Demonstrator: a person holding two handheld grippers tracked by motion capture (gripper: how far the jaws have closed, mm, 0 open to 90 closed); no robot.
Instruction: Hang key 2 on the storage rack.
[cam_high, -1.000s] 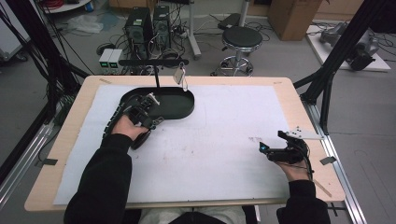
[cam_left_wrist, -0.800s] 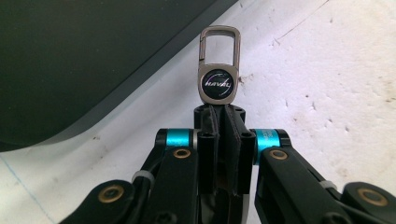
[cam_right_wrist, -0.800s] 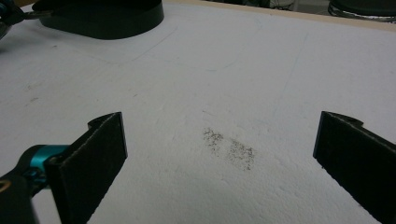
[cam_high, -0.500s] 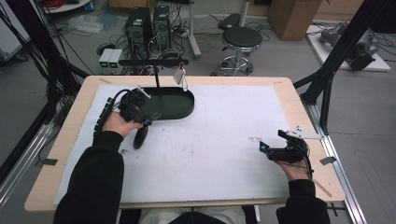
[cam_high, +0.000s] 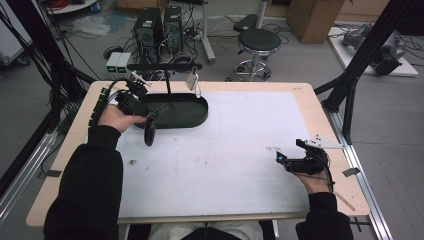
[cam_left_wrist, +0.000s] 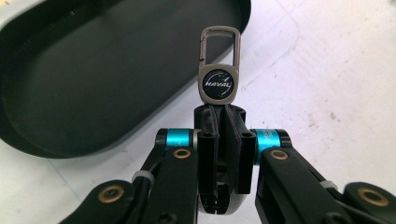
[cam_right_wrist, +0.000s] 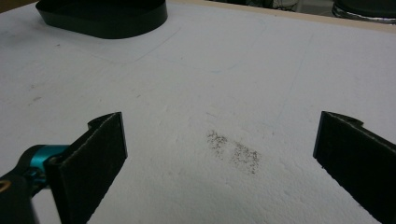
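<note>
- Landmark taken: the black oval tray (cam_high: 192, 112), at the far left part of the table (cam_high: 240, 165).
- Right gripper (cam_high: 292, 161) is held nearest the person, well apart from the tray, low over the white sheet (cam_right_wrist: 224, 79); its jaws are spread wide with nothing between them. A grey smudge (cam_right_wrist: 233, 151) is seen on the sheet between them. Judged to be parked out of the way.
- Left gripper (cam_left_wrist: 219, 112) is held at the tray's near-left rim. Its jaws are pressed together on the lower end of a metal key fob (cam_left_wrist: 218, 70) with a round dark emblem and a clip loop; the fob stands upright above the jaw tips, loop free, over the tray's rim.
- The grip by the base is judged to leave the loop clear, possibly for hooking.
- Behind the tray a black T-shaped stand (cam_high: 165, 67) rises; a pale tag-like item (cam_high: 191, 81) hangs from its bar. What it is cannot be told.
</note>
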